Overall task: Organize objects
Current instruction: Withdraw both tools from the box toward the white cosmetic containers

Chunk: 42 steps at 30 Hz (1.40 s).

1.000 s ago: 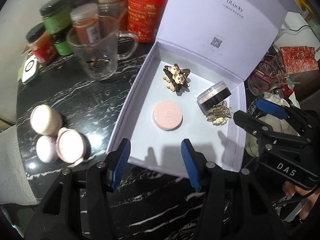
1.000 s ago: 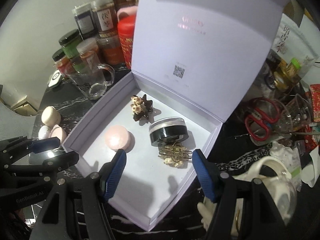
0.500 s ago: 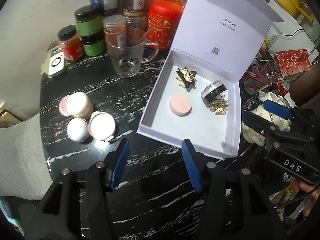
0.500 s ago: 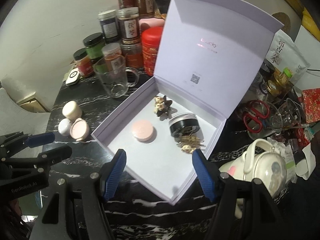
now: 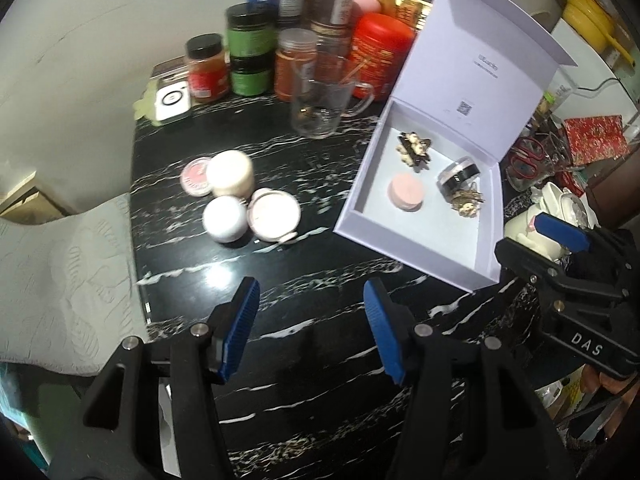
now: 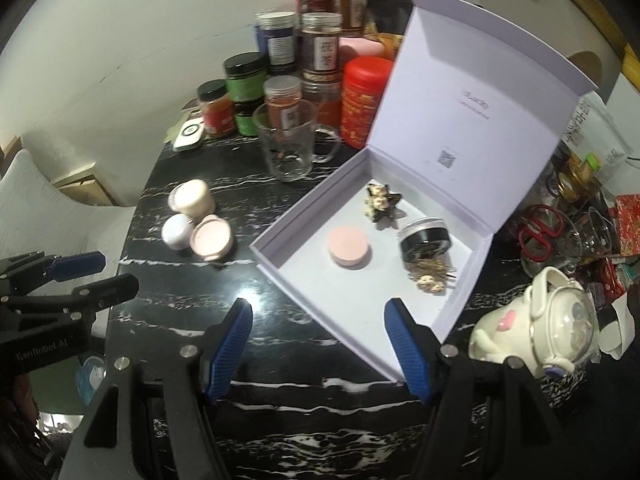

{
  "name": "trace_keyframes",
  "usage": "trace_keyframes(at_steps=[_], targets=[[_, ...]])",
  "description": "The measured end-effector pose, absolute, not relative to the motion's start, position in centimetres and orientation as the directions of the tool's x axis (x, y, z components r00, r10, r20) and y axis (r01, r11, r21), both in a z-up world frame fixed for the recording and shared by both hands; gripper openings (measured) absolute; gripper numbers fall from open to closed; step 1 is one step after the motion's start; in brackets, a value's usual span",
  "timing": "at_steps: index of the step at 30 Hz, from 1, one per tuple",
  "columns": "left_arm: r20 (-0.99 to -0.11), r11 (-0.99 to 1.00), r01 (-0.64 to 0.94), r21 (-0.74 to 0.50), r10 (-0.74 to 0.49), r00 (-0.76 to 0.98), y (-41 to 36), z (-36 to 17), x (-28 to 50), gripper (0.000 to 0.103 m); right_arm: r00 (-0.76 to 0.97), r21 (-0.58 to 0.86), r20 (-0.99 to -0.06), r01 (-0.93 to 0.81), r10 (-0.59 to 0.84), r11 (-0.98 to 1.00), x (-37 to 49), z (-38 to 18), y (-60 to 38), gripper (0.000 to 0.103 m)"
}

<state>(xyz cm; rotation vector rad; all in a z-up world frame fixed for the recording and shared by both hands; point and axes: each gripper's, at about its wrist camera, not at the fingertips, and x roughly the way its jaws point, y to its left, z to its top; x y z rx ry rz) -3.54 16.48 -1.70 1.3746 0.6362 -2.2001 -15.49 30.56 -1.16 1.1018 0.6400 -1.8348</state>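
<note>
1. Left gripper (image 5: pixel 310 328): jaws stand apart with nothing between them, over bare black marble surface (image 5: pixel 304 400). They have just been opening slightly.
2. Right gripper (image 6: pixel 318 348): jaws apart and empty, hanging over the near corner of the open lavender gift box (image 6: pixel 280 272).
3. Items yet to be stowed: a cluster on the surface, well apart from the box on its left side — a cream jar (image 5: pixel 230 173), a white jar (image 5: pixel 224 219), a pink compact (image 5: pixel 275 215) and a small red-topped tin (image 5: pixel 196 171), all touching or just beside one another.
4. Already in the box: a round pink case (image 6: pixel 347 247), a black jar (image 6: pixel 425 239) lying tilted, and two hair clips (image 6: pixel 379 201).
5. Handling, by judgement: the jars are small, rigid, light and smooth-sided, so likely slippery; grip across the round body. The compact is flat; take it by the rim.
6. Clearance: open surface lies between cluster and box. The upright box lid (image 6: pixel 472 92), glass mug (image 6: pixel 289 145) and spice jars (image 6: pixel 245 80) crowd the far edge; the ceramic teapot (image 6: pixel 536 320) stands just beside the box's right wall.
</note>
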Motion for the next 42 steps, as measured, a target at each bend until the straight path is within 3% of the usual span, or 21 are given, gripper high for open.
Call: trace_keyframes(at_steps=[7, 24, 42], targets=[[-0.912, -0.750, 0.646, -0.141, -0.155, -0.379, 14.9, -2.1, -0.4, 0.058, -0.183, 0.012, -0.893, 0.904, -0.412, -0.427, -13.0, -1.9, 28.9, 0.071], [-0.942, -0.685, 0.717, -0.130, -0.139, -0.304, 11.3, -4.9, 4.2, 0.058, -0.056, 0.053, -0.937, 0.952, -0.344, -0.300, -9.4, -5.9, 24.3, 0.071], [-0.969, -0.682, 0.722, -0.121, -0.077, -0.235, 7.9, -9.4, 1.5, 0.058, 0.012, 0.090, -0.957, 0.962, -0.290, -0.258, -11.4, -10.6, 19.0, 0.071]])
